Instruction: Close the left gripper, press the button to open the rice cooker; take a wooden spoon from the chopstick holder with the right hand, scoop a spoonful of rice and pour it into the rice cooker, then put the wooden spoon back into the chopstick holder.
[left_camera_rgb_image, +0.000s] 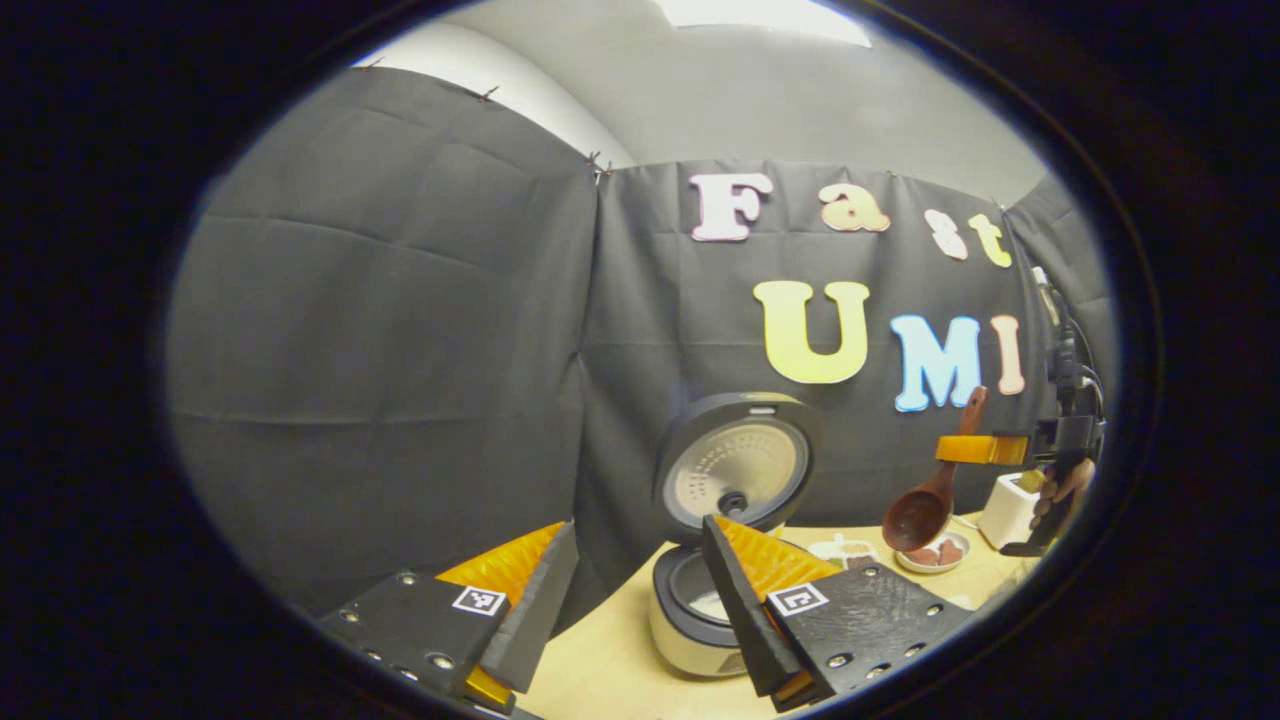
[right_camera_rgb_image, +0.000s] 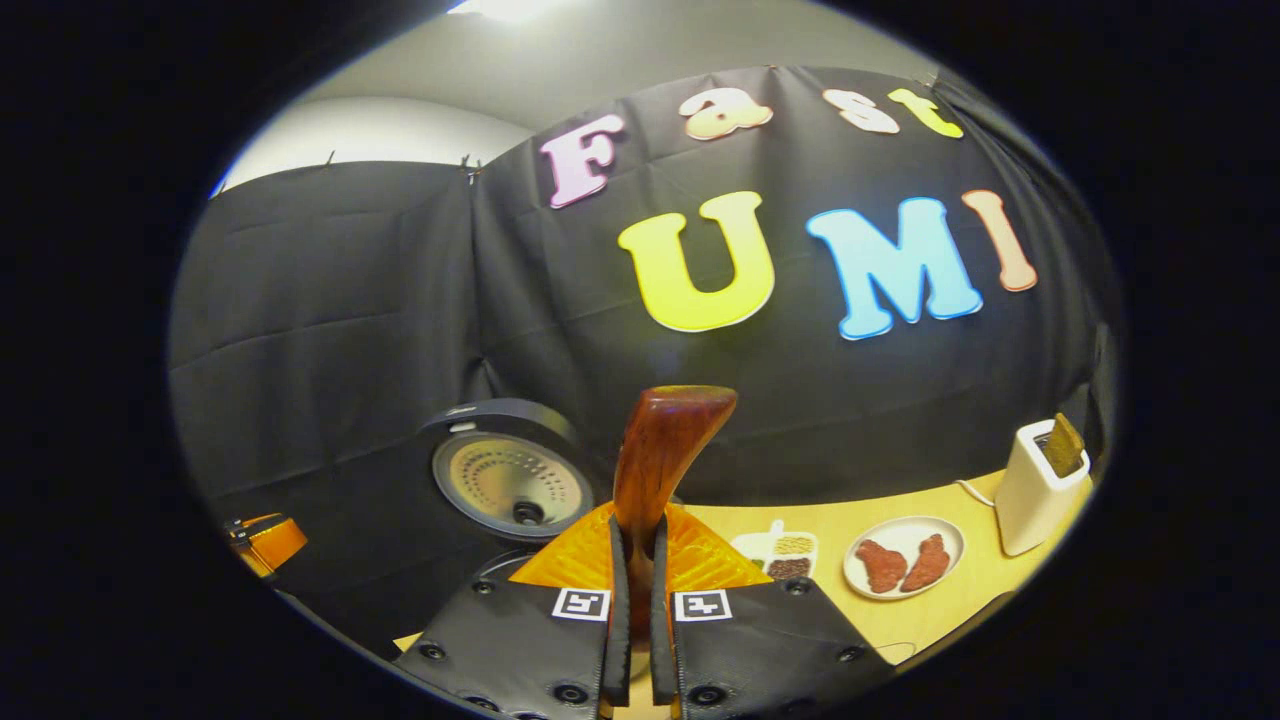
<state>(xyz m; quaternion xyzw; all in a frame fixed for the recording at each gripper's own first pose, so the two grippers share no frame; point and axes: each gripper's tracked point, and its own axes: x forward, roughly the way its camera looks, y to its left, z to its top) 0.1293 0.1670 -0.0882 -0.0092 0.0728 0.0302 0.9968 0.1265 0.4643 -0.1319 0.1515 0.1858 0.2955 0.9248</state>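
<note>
Right up front in the right gripper view, the right gripper (right_camera_rgb_image: 632, 590) has its jaws clamped tight on the spoon (right_camera_rgb_image: 660, 450) handle, which sticks straight up between the fingers. From the left gripper view you can see that spoon (left_camera_rgb_image: 925, 505) held up in the air, bowl hanging down, above the plate (left_camera_rgb_image: 933, 562) and well right of the cooker (left_camera_rgb_image: 700, 610). Left gripper (left_camera_rgb_image: 630, 600) is just sitting there with its jaws wide open, holding nothing, close to the cooker. Lid (left_camera_rgb_image: 735, 465) is up, so the button part looks done. Can't tell if there's any rice in the spoon bowl. My worry: the grip is high on a thin handle with the heavy end dangling, so the spoon could swivel or slip in the jaws on the way over and dump rice on the table (left_camera_rgb_image: 610, 670). Could also clip the raised lid or the left gripper parked right by the pot.
</note>
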